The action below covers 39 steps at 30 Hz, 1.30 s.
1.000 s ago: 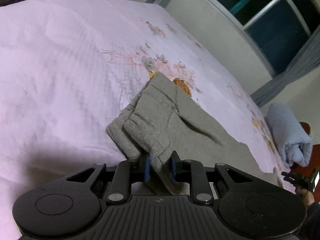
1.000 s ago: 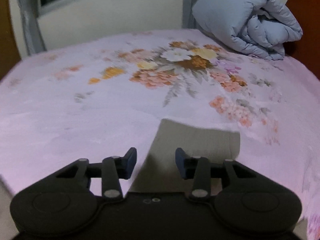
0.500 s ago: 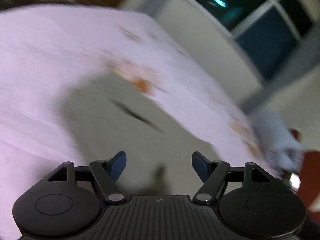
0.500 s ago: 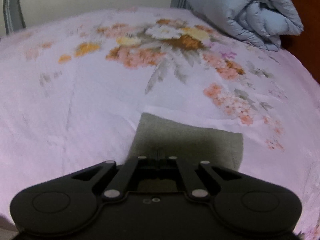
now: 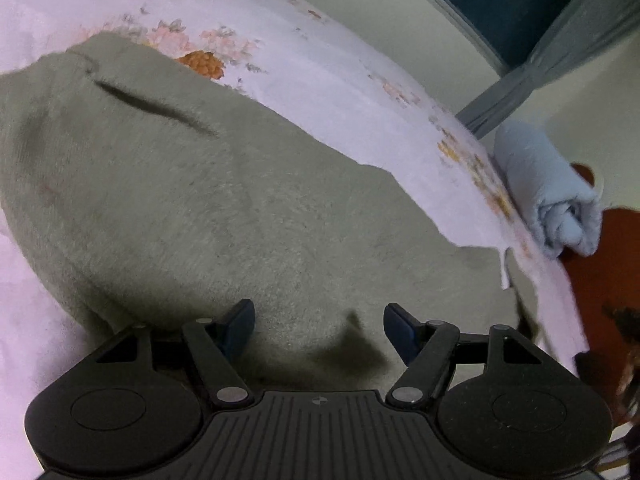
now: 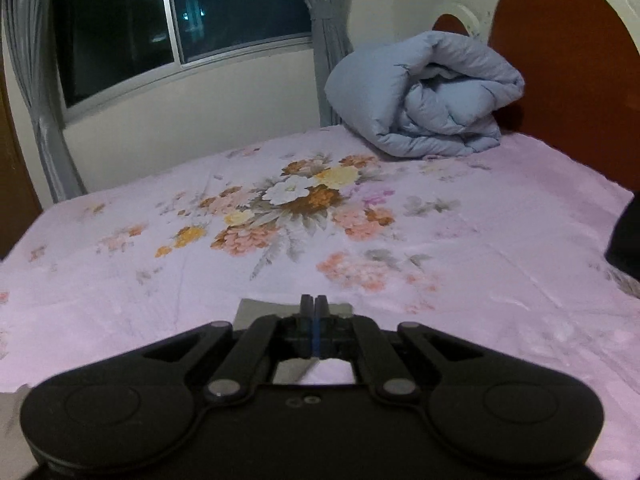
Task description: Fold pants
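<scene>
Pink floral bed sheet (image 6: 120, 300); rolled blue duvet (image 6: 424, 96) at headboard edge. Grey pants (image 5: 224, 216) spread near front edge. Left gripper (image 5: 319, 330) released above them. Right gripper (image 6: 314, 312) clenched, gripping nothing visible.

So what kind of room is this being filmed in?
A bedroom, almost certainly. A bed with a pink floral sheet fills the view, a rolled blue duvet sits by the reddish headboard, and a curtained window shows darkness outside. Grey pants lie on the bed.
</scene>
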Motion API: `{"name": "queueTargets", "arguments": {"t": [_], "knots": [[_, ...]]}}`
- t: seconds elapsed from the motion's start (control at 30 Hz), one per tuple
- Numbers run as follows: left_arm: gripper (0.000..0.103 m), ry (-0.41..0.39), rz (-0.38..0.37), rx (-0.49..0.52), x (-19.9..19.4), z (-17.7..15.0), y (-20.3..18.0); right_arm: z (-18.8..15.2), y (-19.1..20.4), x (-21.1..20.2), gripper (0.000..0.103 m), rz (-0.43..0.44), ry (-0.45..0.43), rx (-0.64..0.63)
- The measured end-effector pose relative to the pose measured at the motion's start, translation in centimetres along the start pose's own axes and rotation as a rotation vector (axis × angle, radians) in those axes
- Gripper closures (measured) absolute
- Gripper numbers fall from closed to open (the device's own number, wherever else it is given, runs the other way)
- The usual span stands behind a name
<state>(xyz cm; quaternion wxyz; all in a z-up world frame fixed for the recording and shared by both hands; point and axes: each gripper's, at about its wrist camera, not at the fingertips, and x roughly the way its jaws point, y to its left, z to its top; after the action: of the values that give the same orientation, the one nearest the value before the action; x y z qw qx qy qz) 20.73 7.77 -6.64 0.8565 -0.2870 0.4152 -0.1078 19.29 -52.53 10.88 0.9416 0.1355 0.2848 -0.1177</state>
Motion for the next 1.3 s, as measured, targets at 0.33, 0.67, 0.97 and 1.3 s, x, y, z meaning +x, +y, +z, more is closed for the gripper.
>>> {"name": "queueTargets", "arguments": {"t": [0.33, 0.67, 0.97, 1.3], "knots": [[0.029, -0.003, -0.035, -0.058, 0.9, -0.2, 0.5, -2.3, 7.3, 10.3, 0.083, 0.036, 0.228, 0.004], [0.029, -0.016, -0.054, -0.085, 0.5, 0.7, 1.5, -7.0, 14.7, 17.2, 0.070, -0.279, 0.376, -0.275], [0.028, -0.014, -0.088, -0.119, -0.2, 1.4, 3.5, -5.6, 11.6, 12.4, 0.103, -0.239, 0.236, -0.170], [0.028, -0.021, -0.081, -0.111, -0.2, 1.2, 3.3, -6.4, -0.2, -0.3, 0.103, -0.193, 0.084, 0.150]]}}
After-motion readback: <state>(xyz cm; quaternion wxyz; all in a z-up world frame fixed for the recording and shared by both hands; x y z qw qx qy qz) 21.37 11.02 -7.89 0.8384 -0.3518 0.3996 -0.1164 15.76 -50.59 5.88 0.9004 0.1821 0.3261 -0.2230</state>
